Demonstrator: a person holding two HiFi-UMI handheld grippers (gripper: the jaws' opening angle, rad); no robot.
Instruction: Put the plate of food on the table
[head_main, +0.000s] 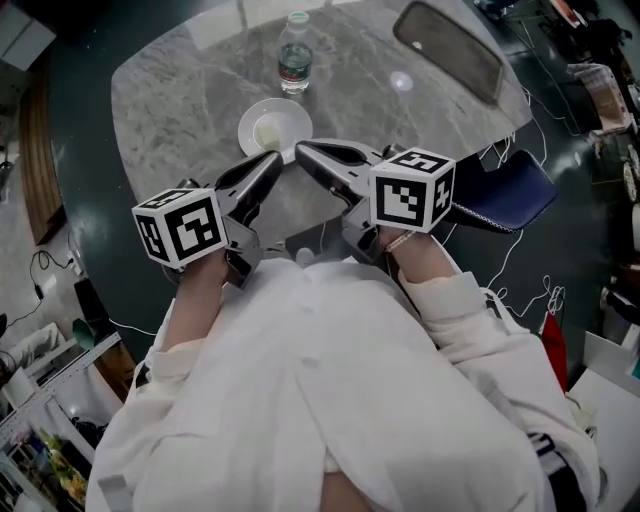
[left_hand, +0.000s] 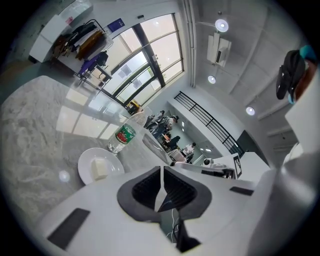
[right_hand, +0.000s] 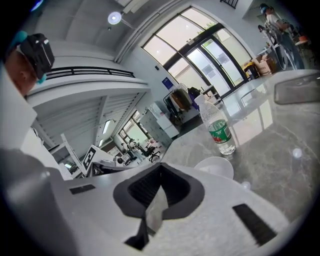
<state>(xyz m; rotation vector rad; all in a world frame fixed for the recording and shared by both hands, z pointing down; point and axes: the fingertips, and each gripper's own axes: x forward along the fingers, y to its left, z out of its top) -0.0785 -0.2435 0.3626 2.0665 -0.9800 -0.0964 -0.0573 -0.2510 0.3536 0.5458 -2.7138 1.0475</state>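
Worktop: round grey marbled slab filling the upper half of the head view
Person: white sleeves and top across the lower half, one gripper in each hand
Chair: dark blue seat at the worktop's right edge, right of centre
Left gripper: left of centre, jaws pressed together with nothing between them, tip at the plate's near rim
Right gripper: right of centre, jaws likewise closed and empty, tip beside the left one
Plate: white, resting on the worktop at upper centre, just beyond both tips; contact cannot be told
Bottle: clear plastic, green label, upright just behind the plate, top centre
Food: pale block on the plate, lower left of the left gripper view
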